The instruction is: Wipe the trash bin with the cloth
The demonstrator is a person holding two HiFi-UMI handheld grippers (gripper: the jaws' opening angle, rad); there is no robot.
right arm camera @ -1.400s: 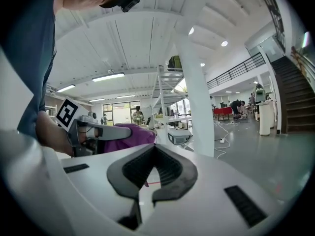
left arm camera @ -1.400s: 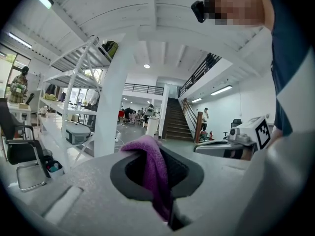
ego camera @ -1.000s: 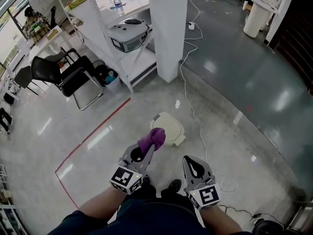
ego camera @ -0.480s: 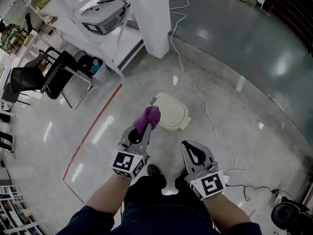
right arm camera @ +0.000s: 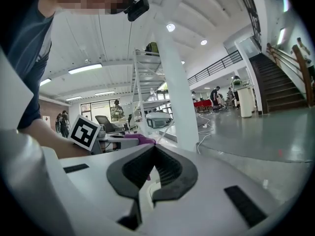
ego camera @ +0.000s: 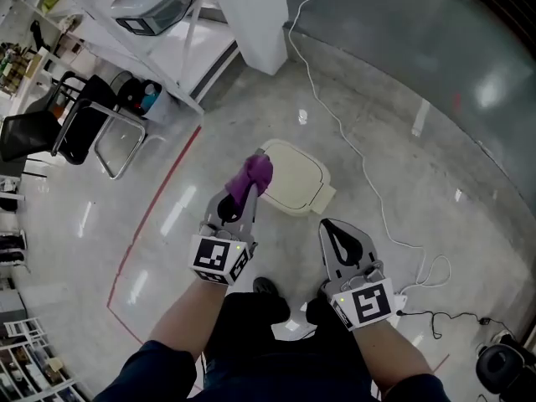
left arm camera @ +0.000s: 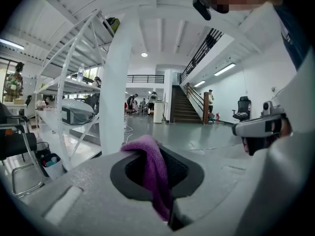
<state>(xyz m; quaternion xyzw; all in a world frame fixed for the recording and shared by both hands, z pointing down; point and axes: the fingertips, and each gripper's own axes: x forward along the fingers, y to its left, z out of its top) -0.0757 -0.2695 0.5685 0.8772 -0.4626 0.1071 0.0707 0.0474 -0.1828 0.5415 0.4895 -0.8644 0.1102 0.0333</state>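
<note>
A cream trash bin (ego camera: 295,179) with a shut lid stands on the pale floor ahead of me. My left gripper (ego camera: 249,193) is shut on a purple cloth (ego camera: 254,172), which hovers over the bin's near-left edge; whether it touches the lid I cannot tell. In the left gripper view the cloth (left arm camera: 153,173) hangs pinched between the jaws. My right gripper (ego camera: 330,226) is shut on nothing, held lower right of the bin. From the right gripper view its jaws (right arm camera: 153,150) meet, and the cloth (right arm camera: 140,139) shows beyond them.
A white pillar (ego camera: 251,15) and a white shelf rack with a grey machine (ego camera: 155,2) stand behind the bin. A black folding chair (ego camera: 75,124) is at far left. A white cable (ego camera: 360,157) runs past the bin's right; a red tape line (ego camera: 159,208) crosses left.
The view has closed in on the bin. Both grippers moved forward, and the cloth went from short of the bin to over its near-left edge.
</note>
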